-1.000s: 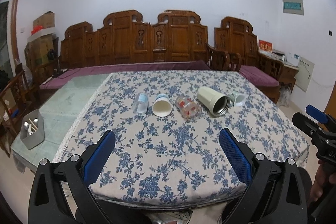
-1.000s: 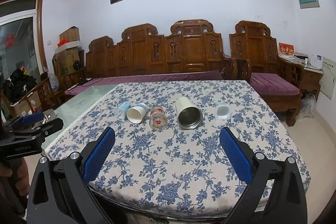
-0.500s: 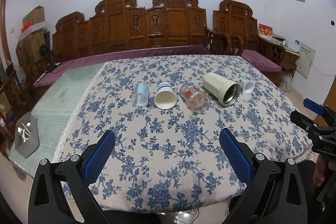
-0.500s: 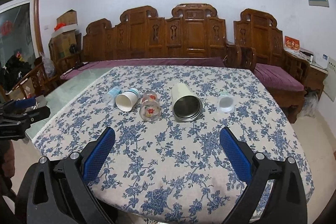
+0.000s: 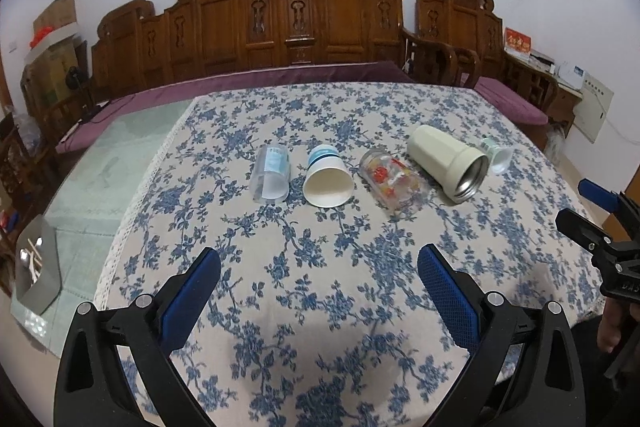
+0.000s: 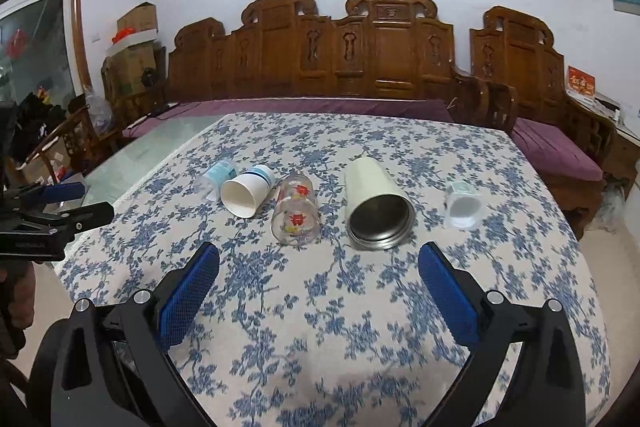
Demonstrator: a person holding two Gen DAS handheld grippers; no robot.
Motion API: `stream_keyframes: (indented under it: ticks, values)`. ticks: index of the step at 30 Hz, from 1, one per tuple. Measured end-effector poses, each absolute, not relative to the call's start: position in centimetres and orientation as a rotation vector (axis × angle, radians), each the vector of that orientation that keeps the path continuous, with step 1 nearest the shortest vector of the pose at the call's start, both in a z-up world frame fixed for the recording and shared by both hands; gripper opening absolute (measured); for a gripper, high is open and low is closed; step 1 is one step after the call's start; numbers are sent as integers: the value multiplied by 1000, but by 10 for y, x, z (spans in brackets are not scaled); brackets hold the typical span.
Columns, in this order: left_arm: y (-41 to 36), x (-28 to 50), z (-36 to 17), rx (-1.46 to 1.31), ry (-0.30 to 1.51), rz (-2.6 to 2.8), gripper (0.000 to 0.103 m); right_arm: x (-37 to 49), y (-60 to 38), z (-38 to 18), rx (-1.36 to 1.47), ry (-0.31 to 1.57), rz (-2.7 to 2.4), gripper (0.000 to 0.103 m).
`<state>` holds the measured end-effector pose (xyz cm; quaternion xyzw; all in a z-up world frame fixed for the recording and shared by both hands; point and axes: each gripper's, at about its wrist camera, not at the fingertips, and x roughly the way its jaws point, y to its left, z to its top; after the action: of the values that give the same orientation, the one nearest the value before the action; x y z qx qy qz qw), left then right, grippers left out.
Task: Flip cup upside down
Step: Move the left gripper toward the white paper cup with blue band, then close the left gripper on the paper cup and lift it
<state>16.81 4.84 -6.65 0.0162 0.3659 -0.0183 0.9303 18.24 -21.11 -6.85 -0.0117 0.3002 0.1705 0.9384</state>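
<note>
Several cups lie on their sides in a row on the floral tablecloth (image 5: 320,259): a clear plastic cup (image 5: 271,174), a white paper cup with a blue band (image 5: 327,175), a glass with red print (image 5: 390,181), a cream steel tumbler (image 5: 448,163) and a small clear cup (image 5: 498,155). The right wrist view shows the paper cup (image 6: 248,190), the glass (image 6: 297,215), the tumbler (image 6: 376,205) and the small cup (image 6: 463,205). My left gripper (image 5: 319,291) is open and empty, short of the row. My right gripper (image 6: 319,287) is open and empty, just short of the glass and tumbler.
A carved wooden sofa (image 5: 288,27) with purple cushions stands behind the table. Bare glass tabletop (image 5: 104,163) lies left of the cloth. A grey holder with utensils (image 5: 36,267) sits at far left. The table's front edge is below both grippers.
Both grippers have moved forward over the table toward the row of cups, which now looks larger and nearer. Both stay open. The cups have not moved.
</note>
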Motion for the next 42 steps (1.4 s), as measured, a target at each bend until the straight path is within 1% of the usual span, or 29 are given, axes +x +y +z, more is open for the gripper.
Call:
stream_keyframes:
  ticks: [4, 6, 12, 19, 23, 25, 26, 28, 33, 42]
  values:
    - [53, 190, -73, 22, 777, -47, 94, 204, -198, -80, -25, 626, 364, 100]
    - [57, 204, -77, 11, 800, -56, 89, 216, -191, -89, -22, 642, 377, 97]
    - [66, 247, -91, -19, 864, -69, 83, 242, -173, -114, -29, 682, 395, 96]
    - [57, 302, -107, 25, 947, -80, 81, 256, -167, -143, -22, 724, 421, 96]
    - [48, 334, -116, 48, 982, -86, 81, 258, -166, -147, -17, 725, 443, 96]
    - [45, 354, -120, 45, 1002, -88, 80, 258, -166, -148, -20, 725, 454, 96]
    - [43, 361, -120, 45, 1009, -90, 77, 257, -166, -148, -22, 725, 457, 96]
    - [37, 377, -125, 40, 1031, -105, 75, 257, -168, -149, -19, 726, 465, 96]
    - [30, 412, -150, 42, 1119, -90, 65, 258, -174, -154, -14, 742, 465, 96]
    - [38, 432, -179, -18, 1211, -82, 63, 256, -180, -156, -7, 747, 456, 96]
